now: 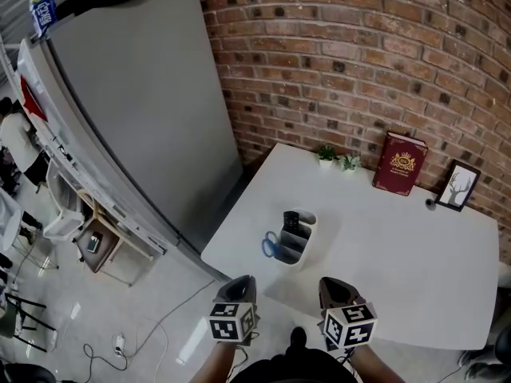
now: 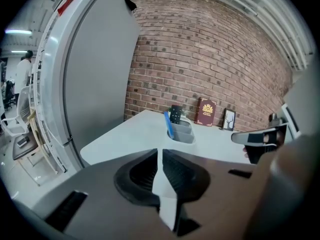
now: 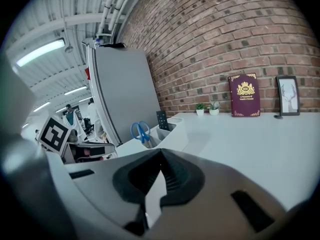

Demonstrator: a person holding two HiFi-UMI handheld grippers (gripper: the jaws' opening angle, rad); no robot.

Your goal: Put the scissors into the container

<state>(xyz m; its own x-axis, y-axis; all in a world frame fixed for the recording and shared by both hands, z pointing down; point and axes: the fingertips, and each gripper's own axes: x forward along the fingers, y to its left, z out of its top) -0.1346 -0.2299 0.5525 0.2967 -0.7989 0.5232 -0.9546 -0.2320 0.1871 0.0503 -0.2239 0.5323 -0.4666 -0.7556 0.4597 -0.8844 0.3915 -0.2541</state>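
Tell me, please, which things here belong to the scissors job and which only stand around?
Belong to the job: blue-handled scissors, already standing in the white container; left gripper and right gripper, both shut and empty.
Just standing about: black remote in the container, red book, picture frame, two small potted plants.

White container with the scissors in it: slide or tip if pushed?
Probably slides: the container looks low and long on a smooth table. Looks like thin plastic, likely light. The scissors stand at one end, so they may rattle or shift.
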